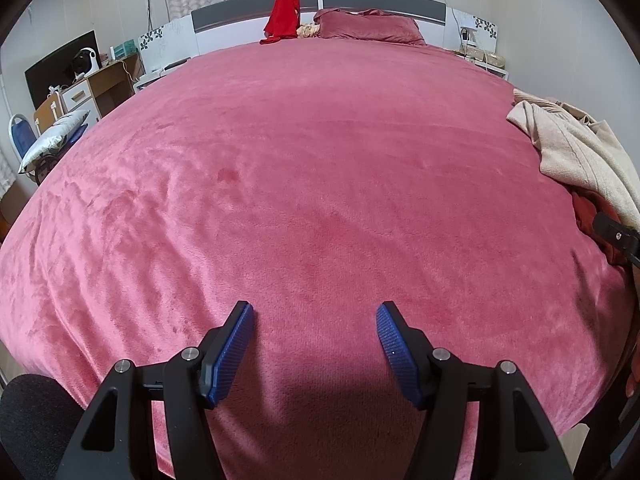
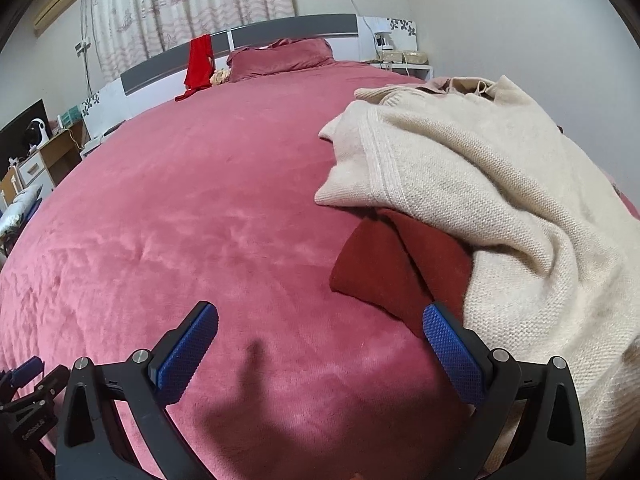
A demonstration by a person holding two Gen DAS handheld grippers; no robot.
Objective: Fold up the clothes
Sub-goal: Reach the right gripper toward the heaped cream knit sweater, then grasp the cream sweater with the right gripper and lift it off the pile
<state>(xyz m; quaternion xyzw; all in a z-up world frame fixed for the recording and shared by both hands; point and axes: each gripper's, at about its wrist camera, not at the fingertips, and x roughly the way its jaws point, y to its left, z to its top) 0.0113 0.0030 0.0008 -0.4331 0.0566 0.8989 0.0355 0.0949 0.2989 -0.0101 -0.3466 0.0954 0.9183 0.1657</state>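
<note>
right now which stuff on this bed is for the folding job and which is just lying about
For the job:
- cream knitted sweater, heaped on the bed's right side
- dark red knitted garment, partly under the sweater
- left gripper and right gripper, both open and empty

Just lying about:
- bright red cloth draped over the headboard
- pink plush pillow
- pink plush bedspread
- wooden desk

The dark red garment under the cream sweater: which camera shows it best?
The right wrist view: the dark red garment lies close ahead, partly covered by the cream sweater. The left wrist view shows only a sliver at the right edge, beside the right tongs.
</note>
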